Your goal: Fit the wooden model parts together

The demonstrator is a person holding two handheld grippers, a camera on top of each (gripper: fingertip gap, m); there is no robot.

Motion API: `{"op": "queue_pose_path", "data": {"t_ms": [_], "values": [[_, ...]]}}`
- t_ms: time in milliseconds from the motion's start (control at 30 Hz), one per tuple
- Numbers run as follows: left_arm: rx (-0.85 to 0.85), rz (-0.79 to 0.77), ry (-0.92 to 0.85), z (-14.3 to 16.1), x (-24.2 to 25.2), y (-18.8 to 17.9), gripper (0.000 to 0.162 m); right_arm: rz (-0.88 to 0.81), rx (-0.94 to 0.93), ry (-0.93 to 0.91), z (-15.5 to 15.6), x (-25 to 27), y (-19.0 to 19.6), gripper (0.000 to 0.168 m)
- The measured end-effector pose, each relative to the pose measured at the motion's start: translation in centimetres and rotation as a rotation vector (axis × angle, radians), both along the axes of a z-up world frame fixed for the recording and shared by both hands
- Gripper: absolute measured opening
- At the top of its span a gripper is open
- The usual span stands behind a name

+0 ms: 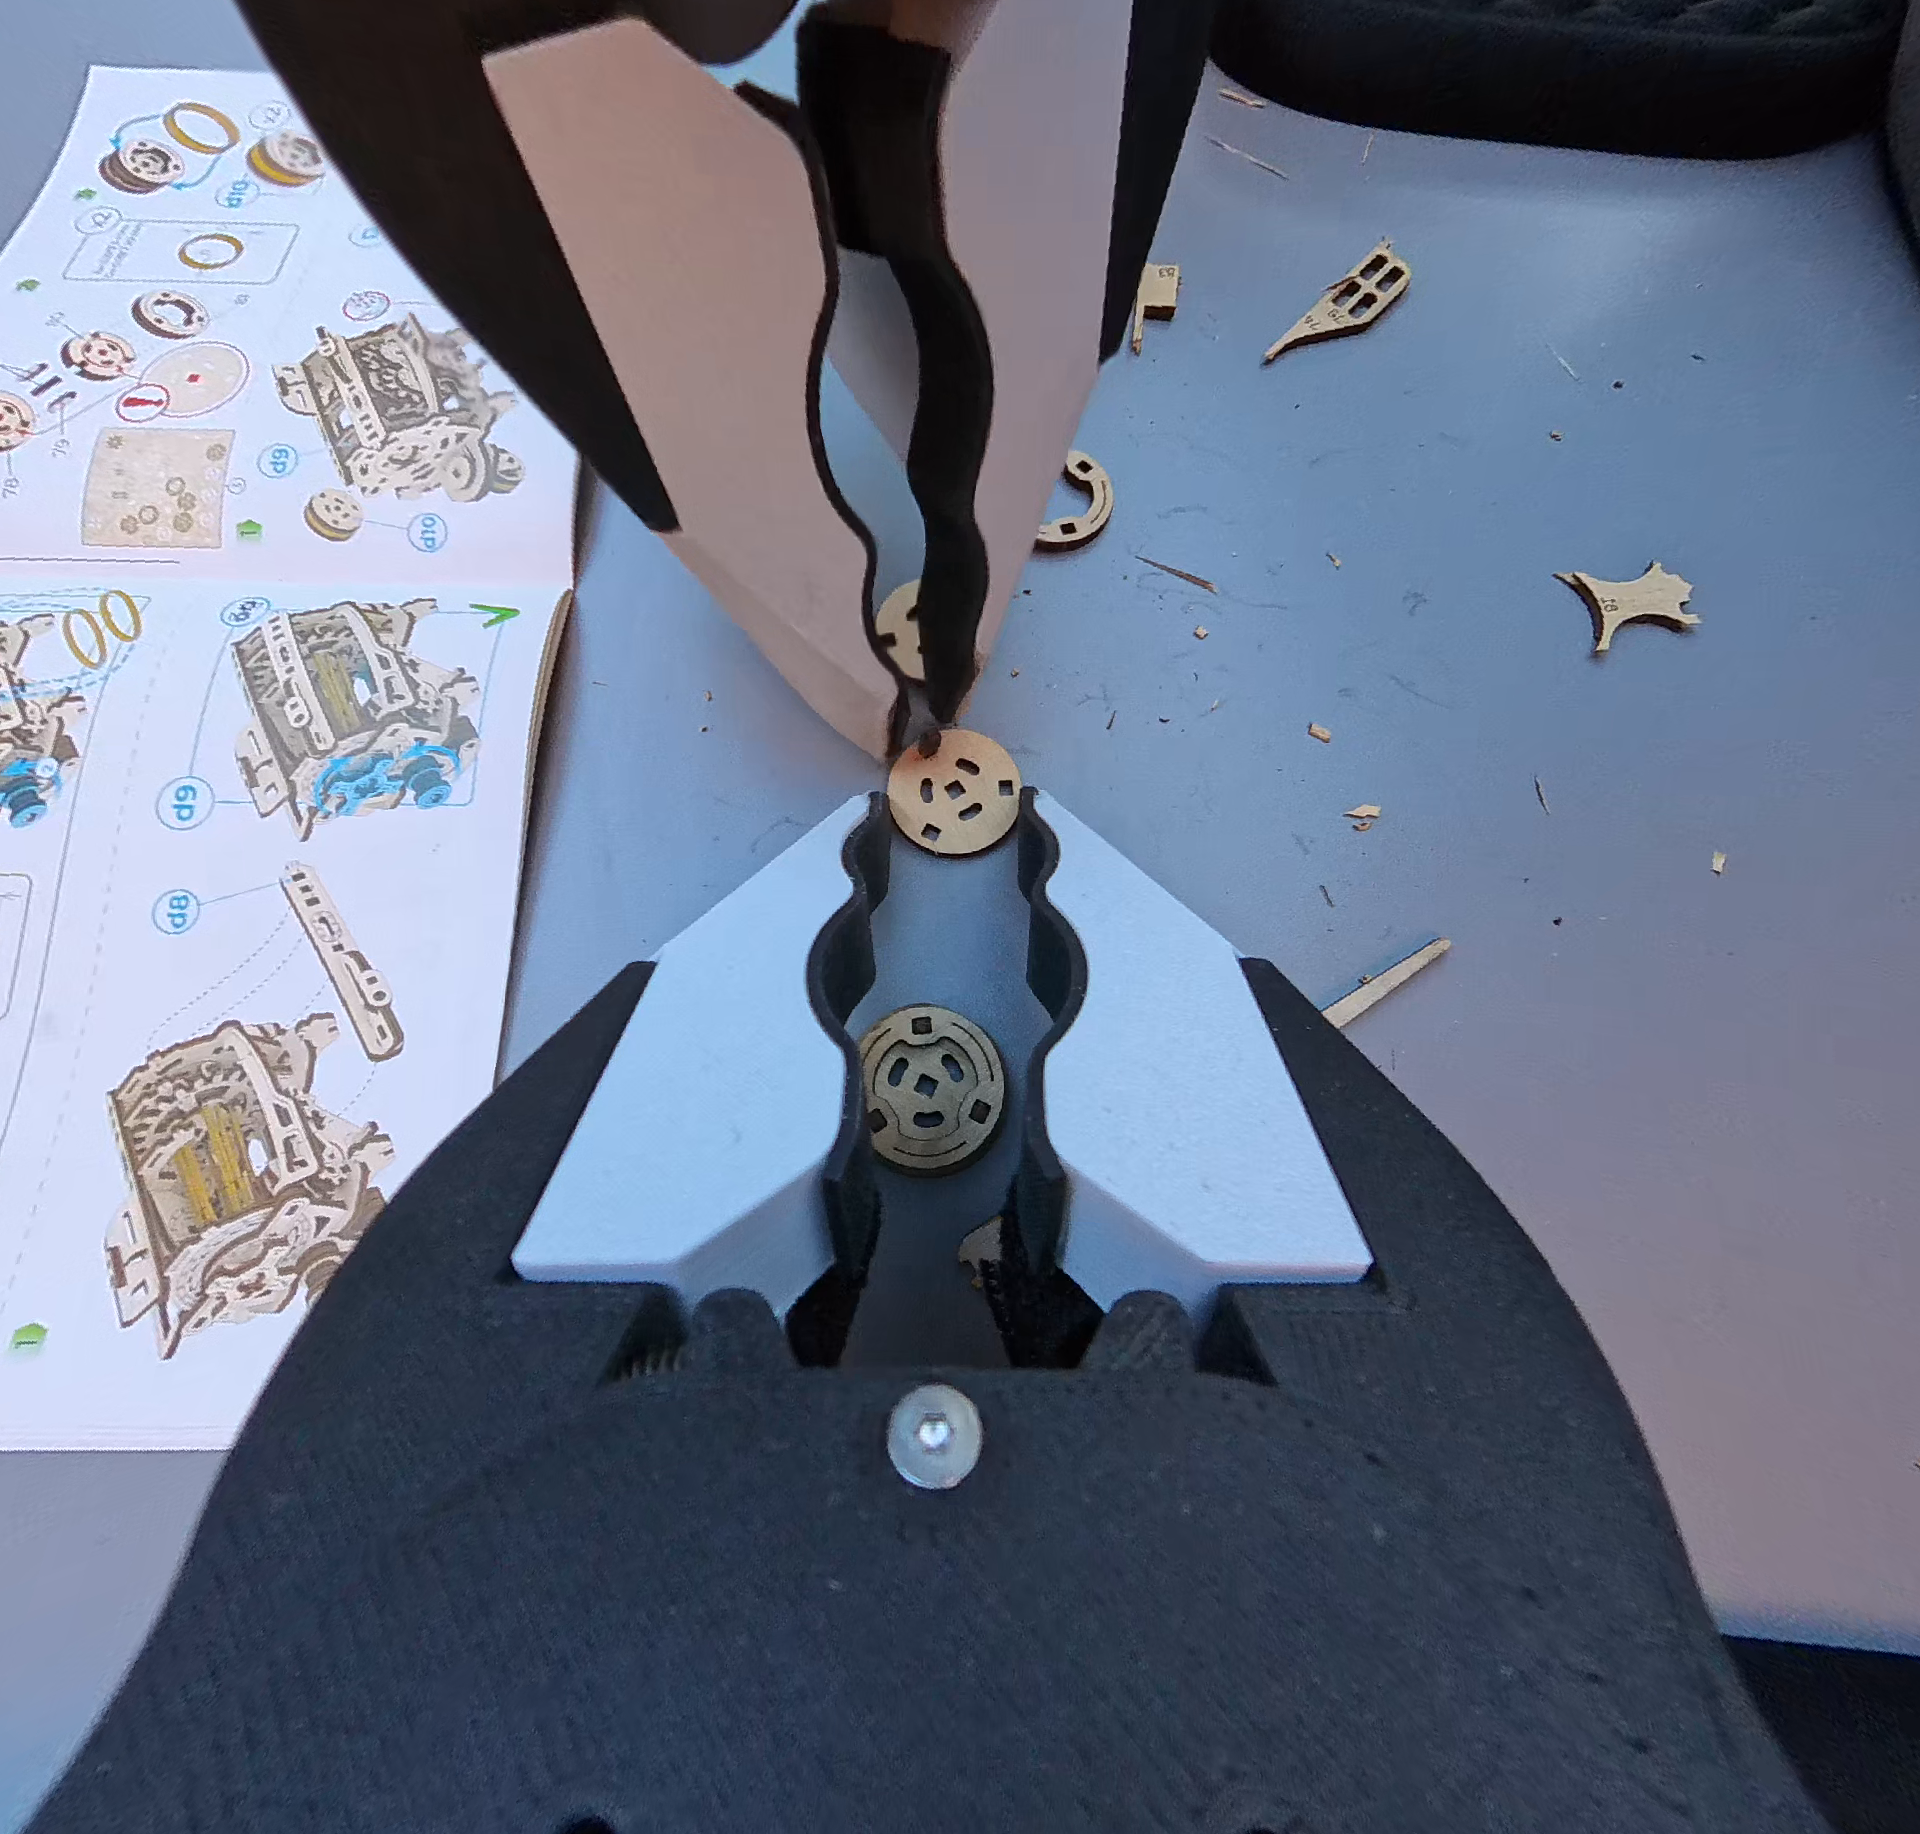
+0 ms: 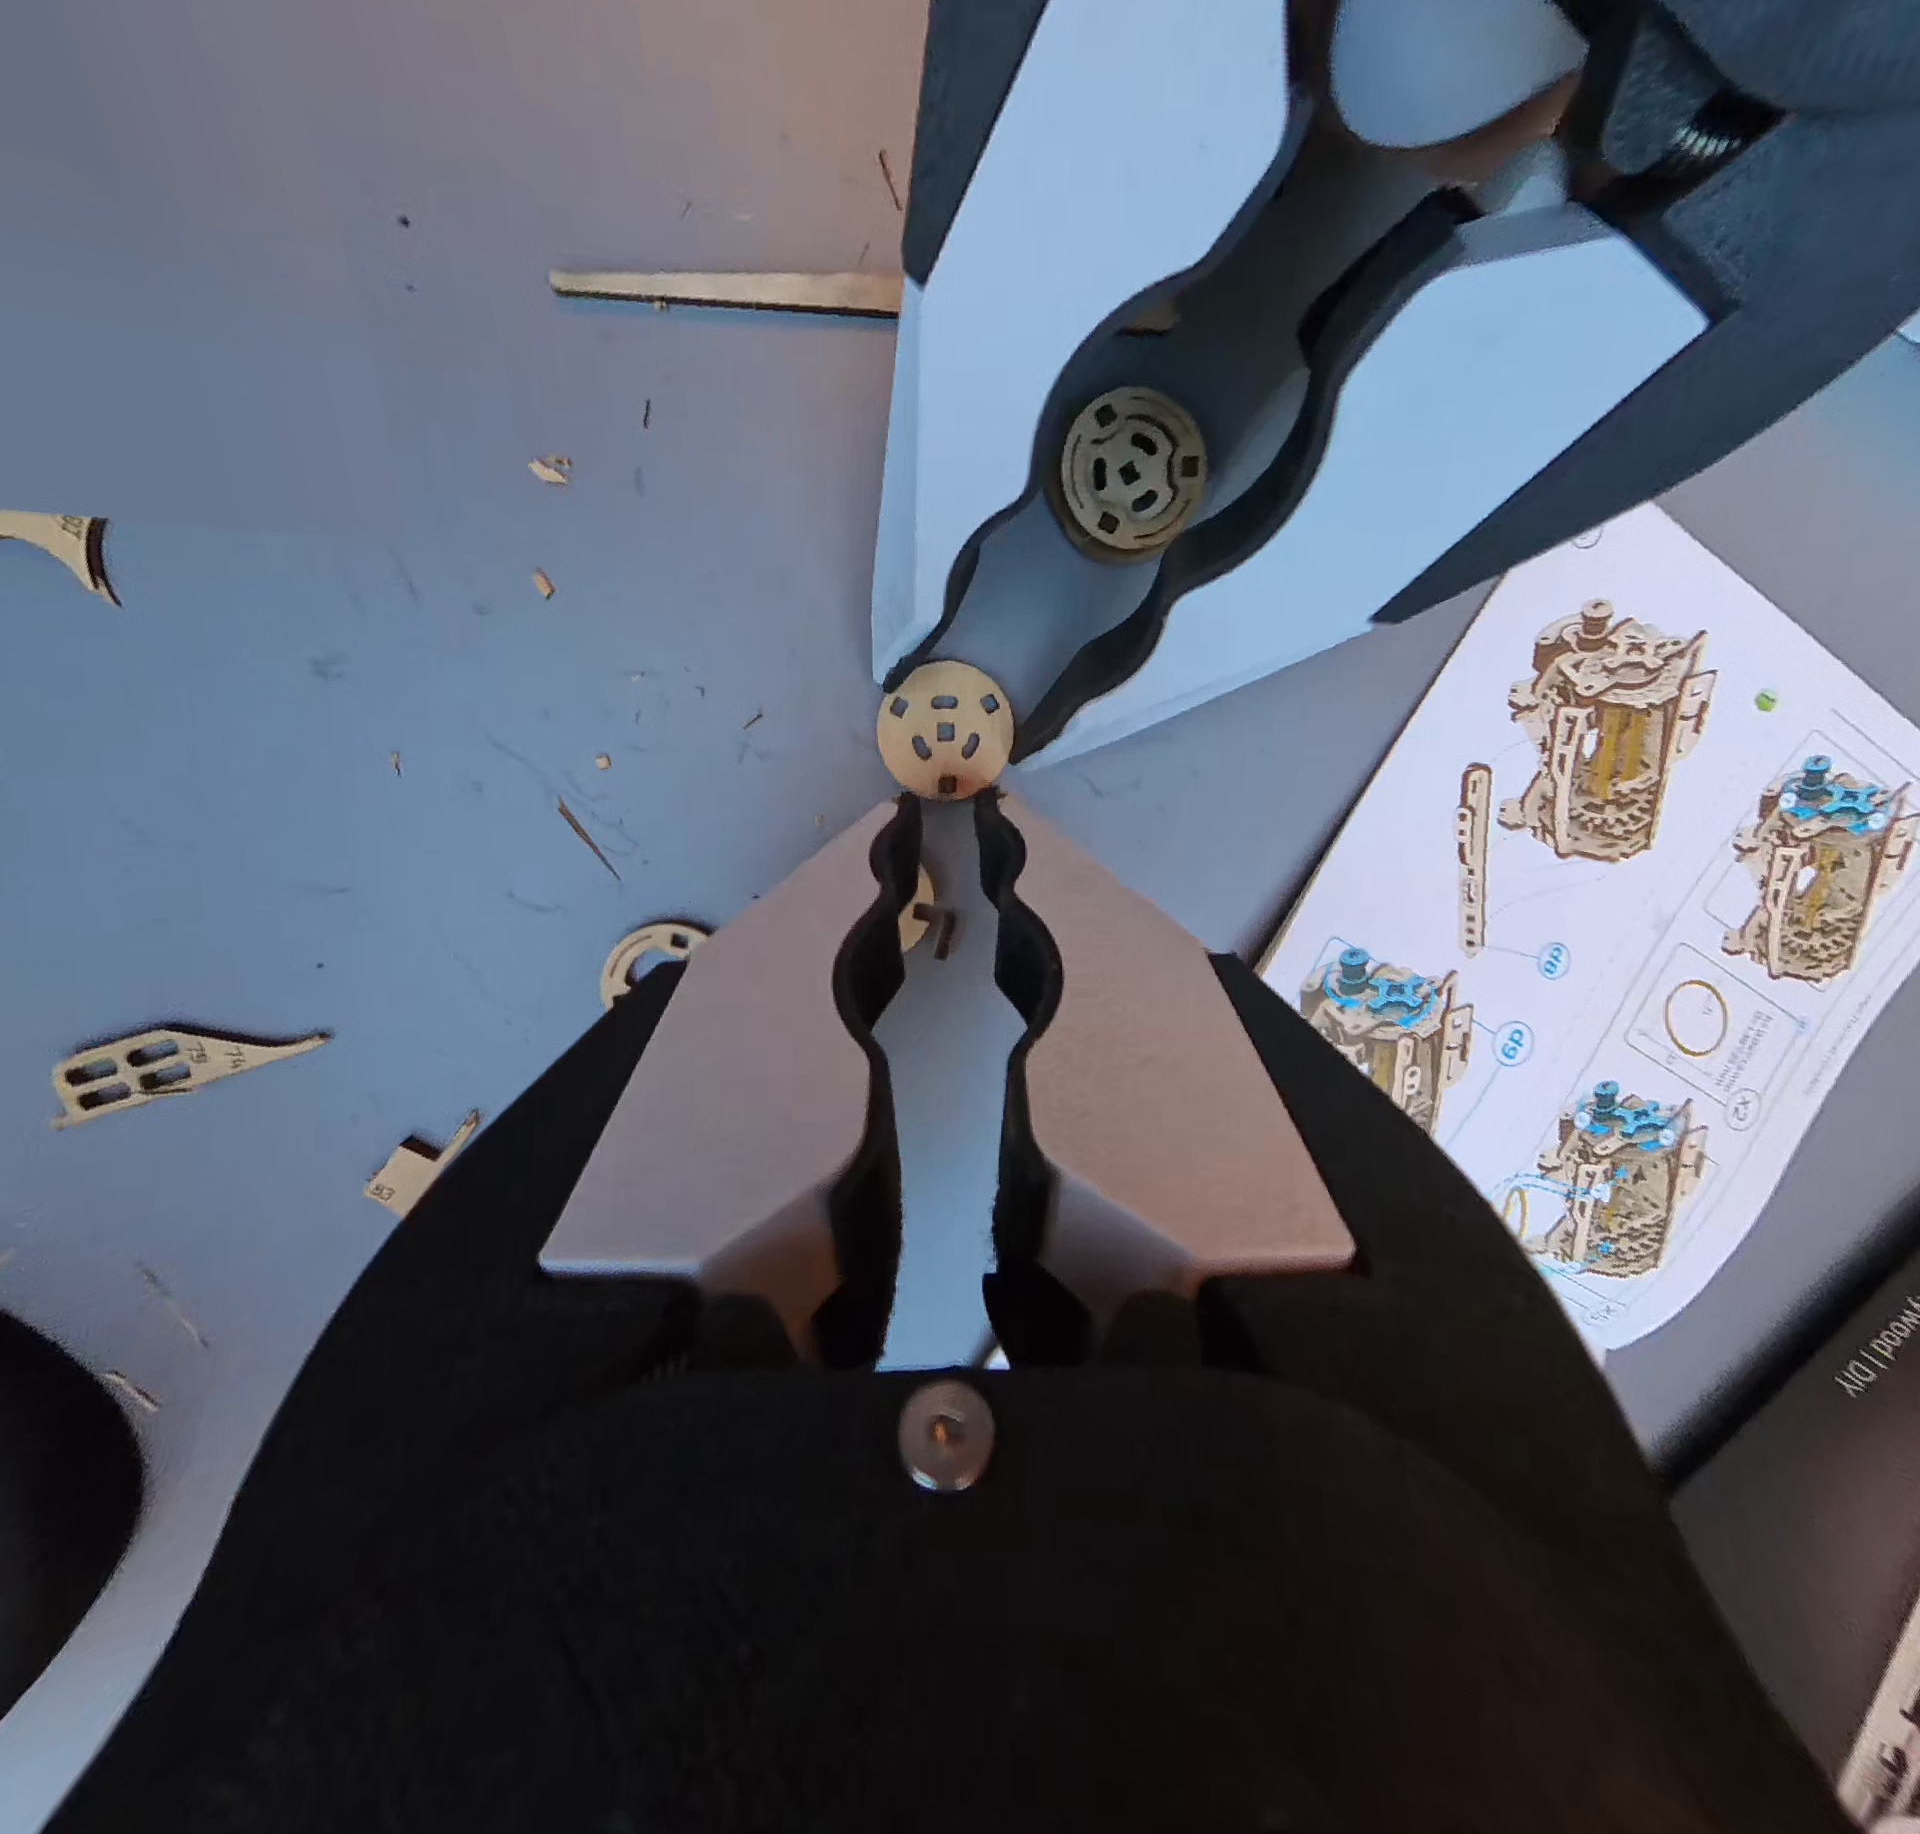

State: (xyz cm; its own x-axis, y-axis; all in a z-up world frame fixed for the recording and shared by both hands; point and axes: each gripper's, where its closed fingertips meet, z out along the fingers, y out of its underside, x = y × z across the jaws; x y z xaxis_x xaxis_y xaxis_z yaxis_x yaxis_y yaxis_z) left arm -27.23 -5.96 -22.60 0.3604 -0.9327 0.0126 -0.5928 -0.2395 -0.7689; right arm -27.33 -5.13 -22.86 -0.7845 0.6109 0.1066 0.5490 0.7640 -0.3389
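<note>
In the left wrist view, a pale wooden disc (image 1: 954,792) is seen flat on the grey bench (image 1: 1558,1109), lodged between the parted tips of the left gripper (image 1: 948,810). A darker ringed disc (image 1: 928,1088) lies farther back between its fingers. An instruction sheet (image 1: 260,849) is spread along the bench's left edge.

In the right wrist view, the right gripper (image 2: 948,799) is held slightly open, nothing gripped, its tips meeting the pale disc's near rim. Loose wooden offcuts (image 2: 166,1069) are scattered to the left.
</note>
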Motion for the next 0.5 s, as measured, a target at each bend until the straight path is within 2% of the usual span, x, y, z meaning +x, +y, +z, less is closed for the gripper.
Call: {"op": "queue_pose_path", "data": {"t_ms": [100, 200, 500], "values": [[0.000, 0.000, 0.000, 0.00, -0.01, -0.01, 0.023, -0.011, -0.024, -0.025, 0.31, -0.13, -0.45, 0.012], [-0.001, 0.000, 0.000, 0.00, 0.00, 0.00, 0.023, 0.000, 0.012, -0.009, 0.83, -0.47, -0.46, 0.005], [0.000, 0.000, 0.000, 0.00, -0.01, 0.01, 0.023, -0.016, 0.030, -0.058, 0.73, -0.39, -0.54, 0.002]]}}
